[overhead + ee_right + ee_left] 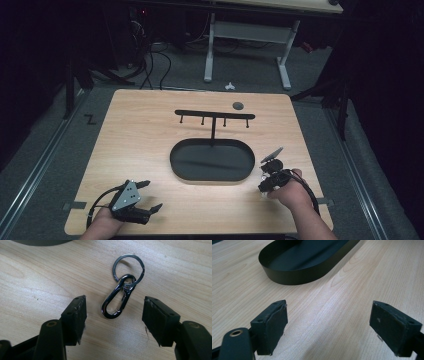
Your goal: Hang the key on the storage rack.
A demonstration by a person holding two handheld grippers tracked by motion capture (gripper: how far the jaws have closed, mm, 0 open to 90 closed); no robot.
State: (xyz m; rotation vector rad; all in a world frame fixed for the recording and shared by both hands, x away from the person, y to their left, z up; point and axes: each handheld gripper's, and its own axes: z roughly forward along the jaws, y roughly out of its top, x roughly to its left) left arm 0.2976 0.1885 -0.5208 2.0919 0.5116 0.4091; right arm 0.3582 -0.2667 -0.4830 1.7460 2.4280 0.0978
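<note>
The carabiner point(116, 298), linked to a ring point(128, 267) (no writing readable), lies flat near the desk's point(150, 145) right edge, between the right gripper's point(115, 315) released jaws, untouched. Black tray point(212, 161) mid-desk. Left gripper point(150, 196), near-left corner, released and empty.

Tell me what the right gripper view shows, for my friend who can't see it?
A shiny dark metal carabiner clip linked to a round silver key ring lies flat on the light wooden table. The right gripper has its two black jaws open on either side of the clip, not touching it.
</note>
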